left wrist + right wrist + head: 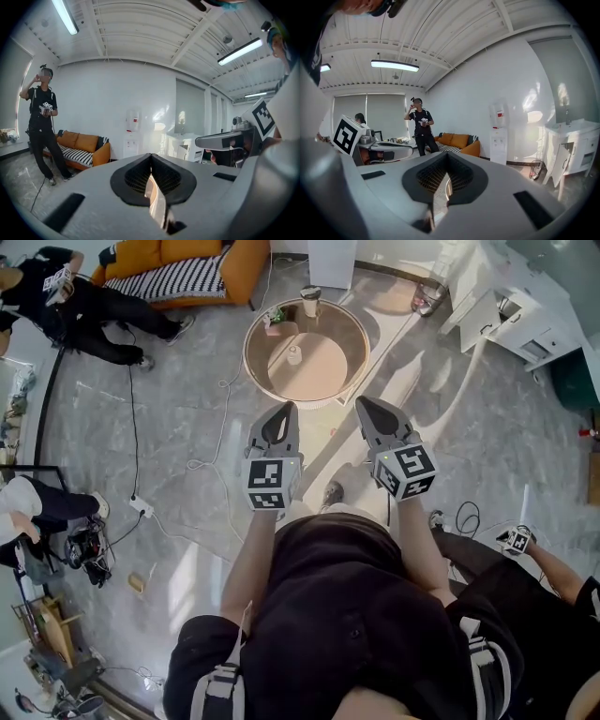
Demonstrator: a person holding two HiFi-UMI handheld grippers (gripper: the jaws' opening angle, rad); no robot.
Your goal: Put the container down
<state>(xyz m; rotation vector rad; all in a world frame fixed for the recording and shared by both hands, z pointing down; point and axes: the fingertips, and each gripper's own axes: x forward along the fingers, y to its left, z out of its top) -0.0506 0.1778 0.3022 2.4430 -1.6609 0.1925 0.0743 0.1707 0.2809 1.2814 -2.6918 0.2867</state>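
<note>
A round wooden table [349, 334] stands on the grey floor ahead of me. On it are a lidded beige cup [310, 301] at the far rim, a small white jar [294, 354] near the middle and a pink box with a little plant [276, 321]. My left gripper [284, 409] and right gripper [366, 403] hover side by side short of the table's near rim, both pointing at it. In the left gripper view the left gripper [151, 155] has its jaws together with nothing between them. The right gripper [447, 154] looks the same in the right gripper view.
An orange sofa [187, 268] with a striped cushion stands at the back left, with a person [66, 301] beside it. White cabinets [525, 306] fill the back right. A cable and power strip [142, 507] lie on the floor at left. Another person [553, 568] crouches at my right.
</note>
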